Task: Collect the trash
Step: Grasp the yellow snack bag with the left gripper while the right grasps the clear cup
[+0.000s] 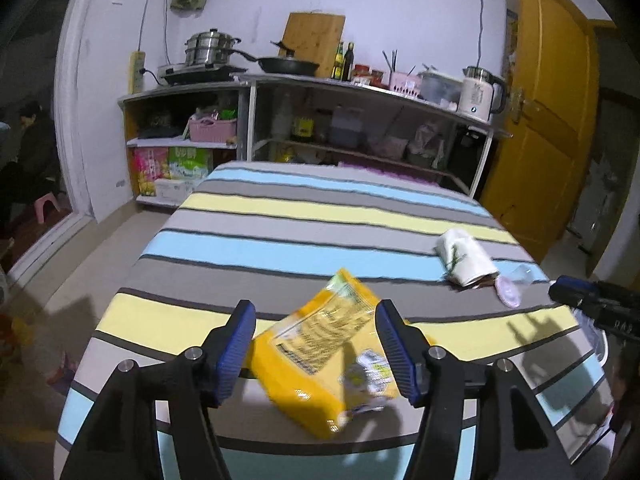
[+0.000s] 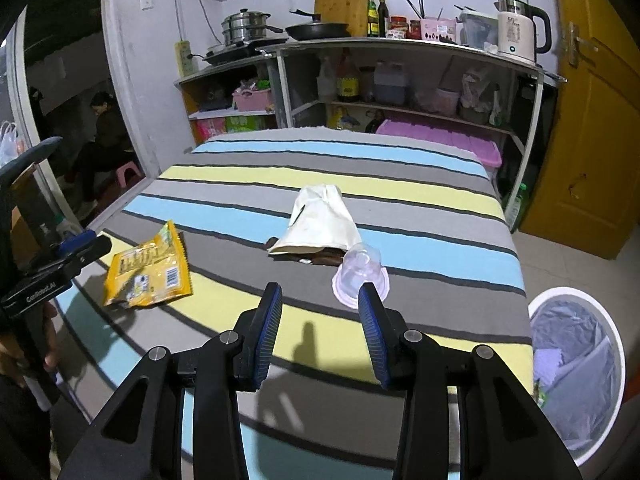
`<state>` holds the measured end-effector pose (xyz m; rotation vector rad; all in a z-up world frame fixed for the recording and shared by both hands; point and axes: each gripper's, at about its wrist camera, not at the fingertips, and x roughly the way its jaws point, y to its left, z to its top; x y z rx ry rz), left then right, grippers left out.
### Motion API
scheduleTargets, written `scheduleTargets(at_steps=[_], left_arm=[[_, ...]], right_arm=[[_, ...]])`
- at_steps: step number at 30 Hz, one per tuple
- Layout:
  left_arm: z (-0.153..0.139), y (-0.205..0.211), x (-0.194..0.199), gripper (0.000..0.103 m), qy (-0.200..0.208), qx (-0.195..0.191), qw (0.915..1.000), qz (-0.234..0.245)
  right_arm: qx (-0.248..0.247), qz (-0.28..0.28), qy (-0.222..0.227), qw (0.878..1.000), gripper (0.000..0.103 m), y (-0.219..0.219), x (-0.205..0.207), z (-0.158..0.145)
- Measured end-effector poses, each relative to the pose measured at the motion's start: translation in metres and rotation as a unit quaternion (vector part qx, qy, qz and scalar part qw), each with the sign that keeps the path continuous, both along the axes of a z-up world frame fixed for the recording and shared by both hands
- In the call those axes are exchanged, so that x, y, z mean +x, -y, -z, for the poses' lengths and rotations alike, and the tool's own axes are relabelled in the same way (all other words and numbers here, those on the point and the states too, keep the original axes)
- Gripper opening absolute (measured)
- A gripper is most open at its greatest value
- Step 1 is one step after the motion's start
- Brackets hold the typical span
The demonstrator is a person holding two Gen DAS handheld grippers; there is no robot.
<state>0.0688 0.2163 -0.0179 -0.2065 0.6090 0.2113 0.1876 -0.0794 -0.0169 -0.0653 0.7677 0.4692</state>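
the left gripper point(image 1: 316, 344) is low in the middle of the left view, and its jaws are wide open with nothing held. the yellow snack bag point(image 1: 320, 360) lies flat on the striped table point(image 1: 280, 216), right between the two blue pads. the pads do not seem to touch it yet, though the bag looks a bit blurry so it is hard to be sure

in the right view the right gripper point(image 2: 320, 332) is at the bottom middle. its jaws are open too and hold nothing. just above them in the picture sits a clear plastic cup point(image 2: 360, 272) with a pale lid, tipped on its side. a white paper bag point(image 2: 320, 220) lies in the middle of the picture, and something brown sticks out under its near edge, next to the cup. the snack bag point(image 2: 148, 268) is at the left of this view. the white trash bin point(image 2: 576, 372) stands on the floor at the lower right, beside the table, and it has a bag liner inside

it looks like the picking-up step is only starting, since all the trash is on the table. i think the left gripper needs to go down and squeeze the snack bag next. the bag is thin and flat, so it may slip if the pads only catch an edge. then it needs a carry over to the bin on the other side
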Motion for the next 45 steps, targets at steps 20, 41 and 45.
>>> scheduleTargets(at_steps=[20,41,45], left_arm=[[0.038,-0.003,0.027,0.062,-0.081,-0.07,0.9935,0.04],[0.037,0.038,0.043,0.062,-0.096,-0.04,0.991,0.084],[0.039,0.045,0.044,0.062,-0.104,-0.021,0.9907,0.085]], right_arm=[[-0.023,0.002,-0.015,1.0,0.041,-0.012,0.035,0.017],[-0.022,0.029,-0.006,0.999,0.041,-0.002,0.057,0.021],[-0.022,0.03,-0.027,0.999,0.041,-0.003,0.066,0.028]])
